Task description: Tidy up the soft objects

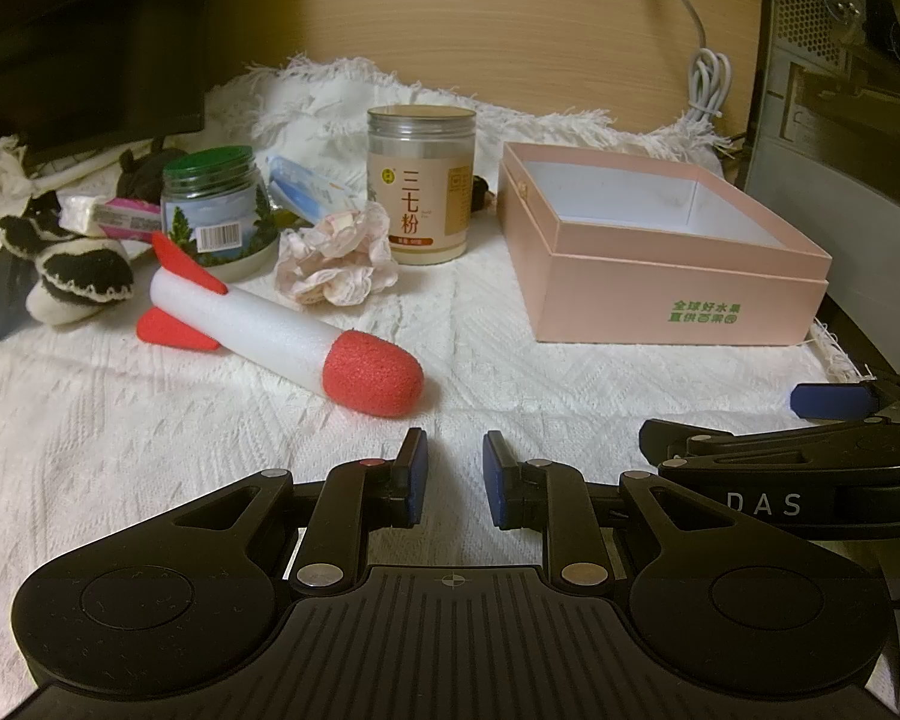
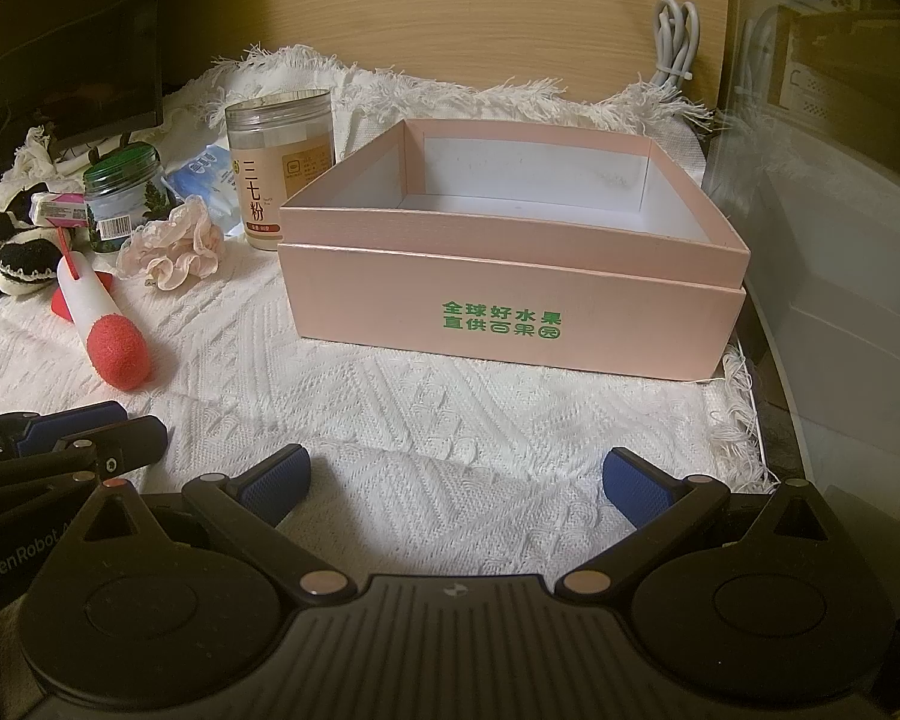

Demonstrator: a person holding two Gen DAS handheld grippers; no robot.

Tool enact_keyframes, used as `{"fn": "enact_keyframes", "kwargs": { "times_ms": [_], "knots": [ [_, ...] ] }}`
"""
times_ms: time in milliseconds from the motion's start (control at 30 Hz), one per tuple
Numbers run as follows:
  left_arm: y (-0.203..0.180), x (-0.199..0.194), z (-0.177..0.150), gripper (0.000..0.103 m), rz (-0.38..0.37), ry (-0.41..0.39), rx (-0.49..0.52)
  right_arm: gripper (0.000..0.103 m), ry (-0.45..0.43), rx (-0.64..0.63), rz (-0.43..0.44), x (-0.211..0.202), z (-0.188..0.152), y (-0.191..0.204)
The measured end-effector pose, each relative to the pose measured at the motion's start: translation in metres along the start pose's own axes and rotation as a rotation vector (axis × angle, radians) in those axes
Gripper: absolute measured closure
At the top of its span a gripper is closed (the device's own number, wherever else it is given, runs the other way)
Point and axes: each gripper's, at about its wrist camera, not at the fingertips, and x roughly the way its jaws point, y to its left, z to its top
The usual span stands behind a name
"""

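- A foam rocket (image 1: pixel 270 324) — white body, red nose, red fins — lies flat on a white woven cloth (image 1: pixel 510 372), to the left of an open pink box (image 1: pixel 660 276) whose inside looks bare.
- The rocket's long axis runs on a slant: in the left wrist view the fins point up and to the left, away from the box, and the red nose points down and to the right, toward the camera.
- The left gripper (image 1: pixel 455 474) sits just short of that nose and slightly to its right, so the nose is the nearest part. Its blue-padded fingers stand a little apart with nothing between them.
- The right gripper (image 2: pixel 456 483) faces the pink box squarely, fingers spread wide and holding nothing; from there the rocket lies well off to the left.
- By this layout the left hand is the nearer one for the rocket, and a grasp across the body would likely call for turning the fingers to cross that slant.
- Farther from the box than the rocket lie a pink ruffled scrunchie (image 1: pixel 336 261) and a black-and-white plush toy (image 1: pixel 60 276) — both soft too.
- A tall clear jar (image 1: pixel 421 186) and a green-lidded jar (image 1: pixel 213 210) stand behind them.
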Motion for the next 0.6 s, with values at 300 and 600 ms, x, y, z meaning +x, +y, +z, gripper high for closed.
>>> {"fn": "enact_keyframes", "kwargs": {
  "times_ms": [300, 600],
  "knots": [
    [0.0, 0.0, 0.002, 0.082, 0.006, 0.001, -0.003, 0.0, 0.0, 0.001, 0.005, 0.0, -0.001, -0.001],
    [0.03, -0.009, 0.024, 0.082, -0.103, 0.068, -0.088, 0.0, 0.227, -0.074, 0.081, 0.002, 0.019, -0.002]
  ]
}}
